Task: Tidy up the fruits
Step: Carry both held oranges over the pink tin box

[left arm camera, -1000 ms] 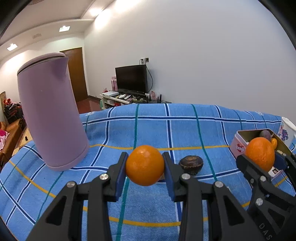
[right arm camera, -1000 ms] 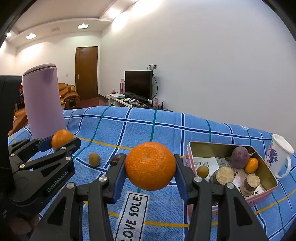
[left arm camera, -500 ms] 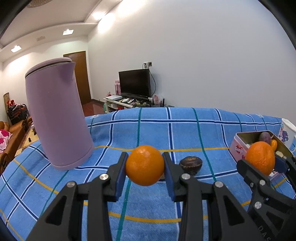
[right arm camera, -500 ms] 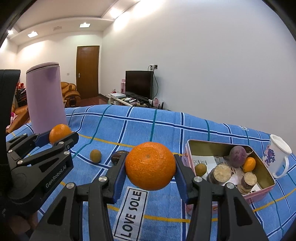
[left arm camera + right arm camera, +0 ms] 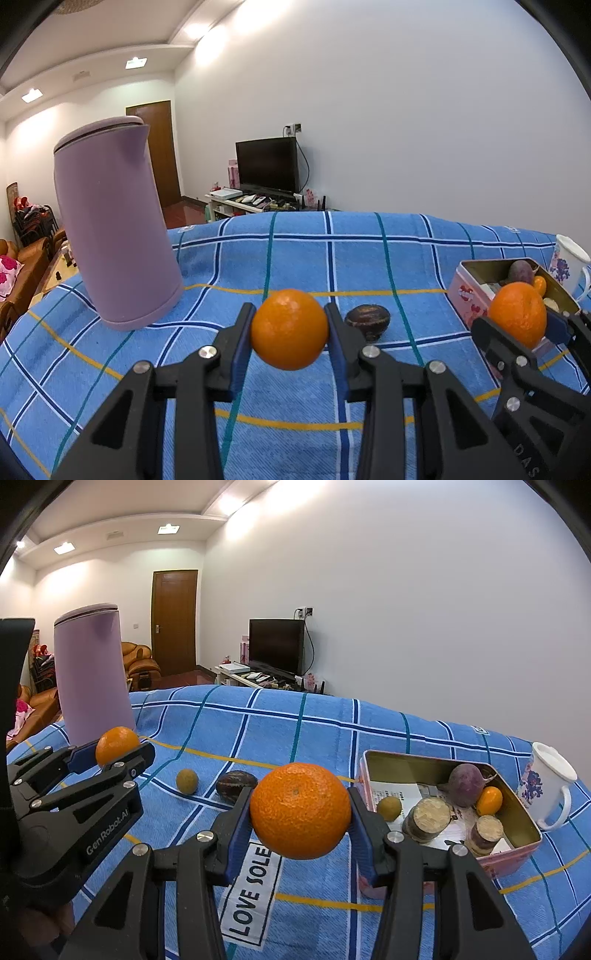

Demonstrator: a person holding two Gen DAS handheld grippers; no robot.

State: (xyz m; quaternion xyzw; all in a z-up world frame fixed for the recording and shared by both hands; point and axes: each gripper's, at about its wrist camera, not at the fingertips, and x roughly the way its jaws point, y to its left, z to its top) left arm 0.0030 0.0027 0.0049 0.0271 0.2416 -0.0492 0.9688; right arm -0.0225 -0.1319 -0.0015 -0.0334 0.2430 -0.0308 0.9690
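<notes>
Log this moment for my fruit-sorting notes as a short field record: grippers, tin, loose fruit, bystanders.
left gripper: shut on small orange, above the cloth
right gripper: shut on big orange, left of the tin
tin: open, holds fruit and paper
loose on cloth: dark fruit, small yellow-brown fruit
bystanders: purple kettle, white mug

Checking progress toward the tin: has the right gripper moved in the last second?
Yes. In the left wrist view the right gripper with its orange sits slightly left against the pink tin.
</notes>
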